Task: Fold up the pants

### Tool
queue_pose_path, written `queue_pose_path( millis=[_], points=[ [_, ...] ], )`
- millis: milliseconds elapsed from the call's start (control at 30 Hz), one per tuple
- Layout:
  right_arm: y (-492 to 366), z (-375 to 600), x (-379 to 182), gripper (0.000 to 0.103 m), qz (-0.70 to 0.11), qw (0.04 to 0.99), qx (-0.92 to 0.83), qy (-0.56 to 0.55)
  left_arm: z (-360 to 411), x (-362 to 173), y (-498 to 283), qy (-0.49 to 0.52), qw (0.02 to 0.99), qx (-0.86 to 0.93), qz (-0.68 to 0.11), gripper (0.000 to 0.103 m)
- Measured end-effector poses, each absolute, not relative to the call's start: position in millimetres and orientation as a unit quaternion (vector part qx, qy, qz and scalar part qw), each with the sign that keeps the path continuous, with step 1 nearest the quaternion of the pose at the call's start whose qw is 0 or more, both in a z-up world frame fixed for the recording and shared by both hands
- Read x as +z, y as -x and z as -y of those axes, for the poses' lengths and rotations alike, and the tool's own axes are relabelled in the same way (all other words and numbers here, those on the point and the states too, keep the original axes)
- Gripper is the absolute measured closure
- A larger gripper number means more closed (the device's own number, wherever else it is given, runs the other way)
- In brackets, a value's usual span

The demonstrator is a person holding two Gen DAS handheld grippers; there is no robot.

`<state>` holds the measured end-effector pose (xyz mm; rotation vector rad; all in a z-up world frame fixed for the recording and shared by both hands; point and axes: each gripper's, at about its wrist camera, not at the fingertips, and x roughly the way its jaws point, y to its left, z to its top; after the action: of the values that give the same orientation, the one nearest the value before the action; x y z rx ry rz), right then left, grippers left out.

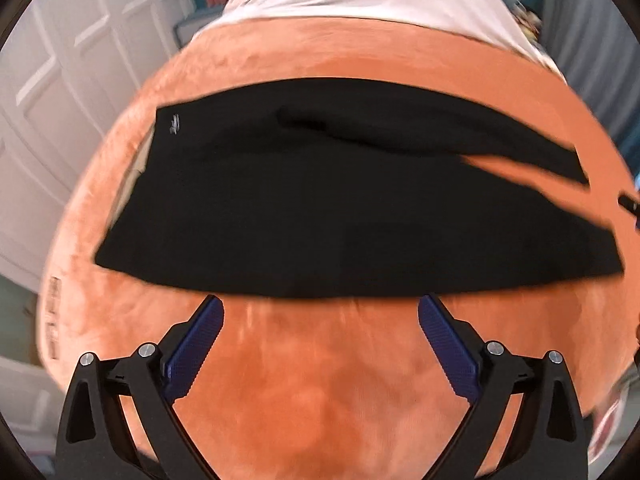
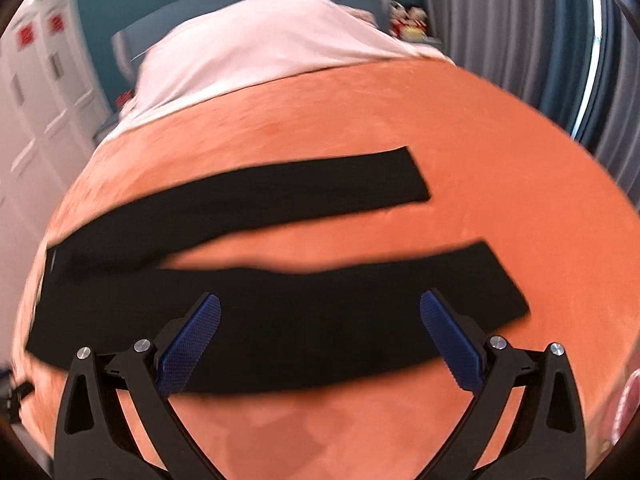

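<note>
Left wrist view shows, nearest the lens, the left gripper [image 1: 320, 310] with its blue-padded fingers [image 1: 196, 346] spread wide and nothing between them, over bare orange blanket [image 1: 320, 380]. Just beyond the tips, at twelve o'clock, lie the black pants [image 1: 340, 208], flat on the bed; the waistband end with a small pale logo [image 1: 174, 125] sits toward ten o'clock, and the legs part toward three o'clock. In the right wrist view the right gripper [image 2: 320, 310] also stands wide open and empty, its tips over the near leg [image 2: 304, 320], while the far leg [image 2: 280, 196] runs toward one o'clock with a strip of blanket between the two. Further off, at twelve o'clock, a white sheet [image 2: 256, 56] covers the head of the bed. Both views are smeared with blur, so edges are hard to place. The likely risk is a pinch that takes the plush blanket along with the cloth, or catches only the top layer, so the fold drags askew. With the legs splayed apart, bringing one over the other could also leave the hems mismatched.
</note>
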<state>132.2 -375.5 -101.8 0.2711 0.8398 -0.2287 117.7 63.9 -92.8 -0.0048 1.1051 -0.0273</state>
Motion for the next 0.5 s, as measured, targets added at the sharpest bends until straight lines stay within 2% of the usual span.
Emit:
queue_pose_path(
  millis=[133, 200, 367, 500],
  points=[
    [-226.2, 465.7, -129.7, 0.005, -0.423, 0.881, -0.128, -0.168, -127.8, -106.0, -204.5, 0.069, 0.85, 0.033, -0.522, 0.007],
    [-263.7, 498.6, -143.9, 0.005, -0.427, 0.873, -0.151, -0.182, -166.1, -107.1, -253.4, 0.061, 0.859, 0.076, -0.502, 0.007],
    [-335.3, 535.3, -175.1, 0.005, -0.442, 0.863, -0.163, -0.184, -261.6, -126.8, -366.2, 0.083, 0.832, 0.147, -0.529, 0.007],
    [-375.9, 544.1, -204.0, 0.005, -0.467, 0.85, -0.166, -0.18, -320.7, -147.5, -424.6, 0.108, 0.81, 0.214, -0.535, 0.007]
  ],
)
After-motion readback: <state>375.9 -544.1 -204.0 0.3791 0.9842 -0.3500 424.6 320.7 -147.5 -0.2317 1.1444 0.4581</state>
